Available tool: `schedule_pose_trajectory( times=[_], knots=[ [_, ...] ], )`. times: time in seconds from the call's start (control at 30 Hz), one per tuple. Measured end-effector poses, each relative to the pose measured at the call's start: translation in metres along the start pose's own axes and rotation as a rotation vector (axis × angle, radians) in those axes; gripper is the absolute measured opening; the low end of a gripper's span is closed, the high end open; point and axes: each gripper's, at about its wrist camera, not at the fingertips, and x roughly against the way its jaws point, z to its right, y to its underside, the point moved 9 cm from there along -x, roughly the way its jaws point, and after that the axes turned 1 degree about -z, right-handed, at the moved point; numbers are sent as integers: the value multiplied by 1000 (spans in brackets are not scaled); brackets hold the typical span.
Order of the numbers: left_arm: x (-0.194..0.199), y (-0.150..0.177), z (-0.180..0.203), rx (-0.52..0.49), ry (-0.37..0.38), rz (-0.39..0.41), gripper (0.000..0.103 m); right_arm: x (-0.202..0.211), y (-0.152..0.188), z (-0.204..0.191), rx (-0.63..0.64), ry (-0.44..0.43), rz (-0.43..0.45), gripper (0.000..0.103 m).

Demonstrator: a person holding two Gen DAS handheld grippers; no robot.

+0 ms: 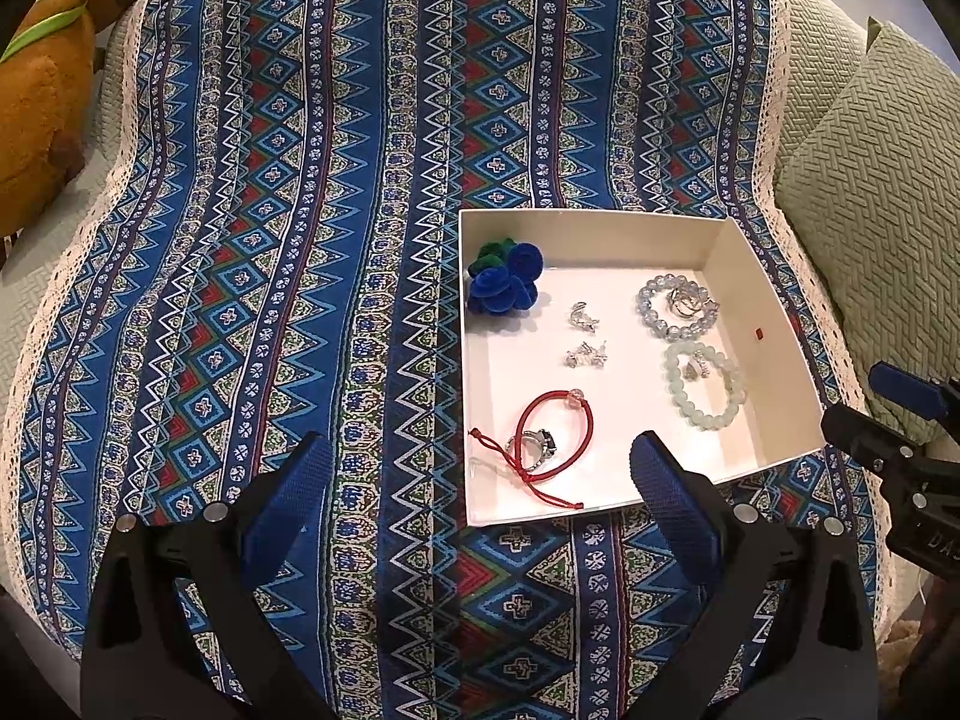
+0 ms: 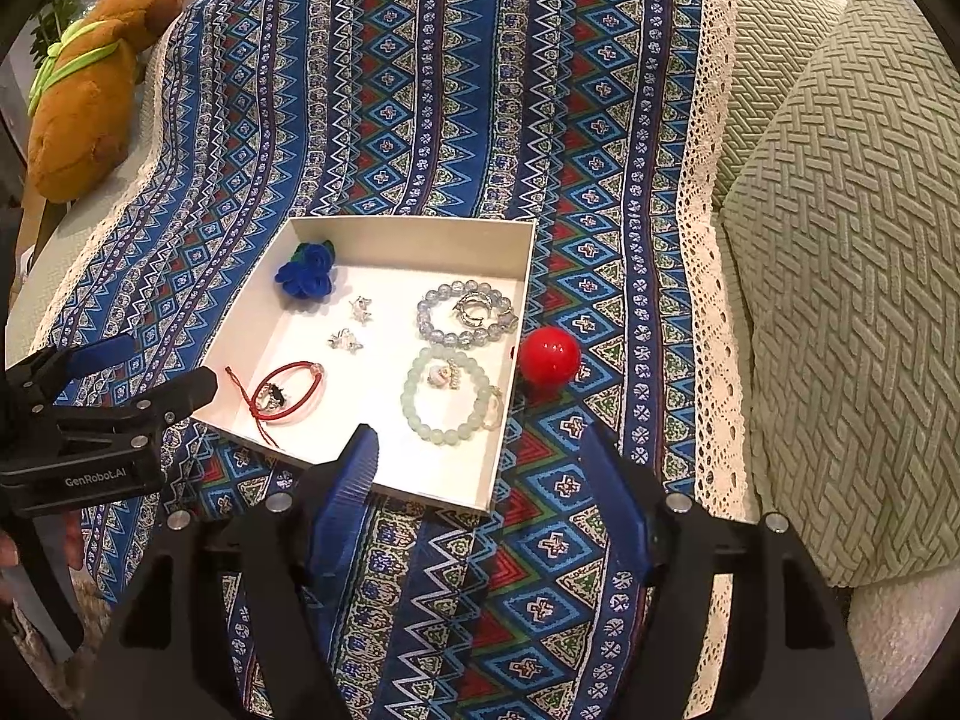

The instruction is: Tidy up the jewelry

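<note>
Right wrist alone shows red ball (image 2: pixel 549 356) touching white box (image 2: pixel 414 228).

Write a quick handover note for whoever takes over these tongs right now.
Left tongs: open, empty, hovering at the white box's near edge.
Right tongs: open, empty, at its near right corner.
In the box: blue flower, red cord bracelet around a ring, blue bead bracelet, green bead bracelet, silver earrings.
Outside: red ball on the cloth beside the box.
Left: possibly only the ball.
</note>
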Motion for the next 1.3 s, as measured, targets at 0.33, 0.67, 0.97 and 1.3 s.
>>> schedule_pose_trajectory(
  times=[0.33,0.67,0.97,1.3],
  knots=[
    [2,-2,-1,9,-5,9,97,0,1,-2,0,-1,1,70],
    [1,-2,2,9,28,10,97,1,2,-5,1,-4,1,70],
    [2,0,1,74,102,15,97,0,3,-7,6,-11,-4,70],
    [6,-2,0,66,70,40,98,-2,3,-8,7,-12,-7,70]
  ],
)
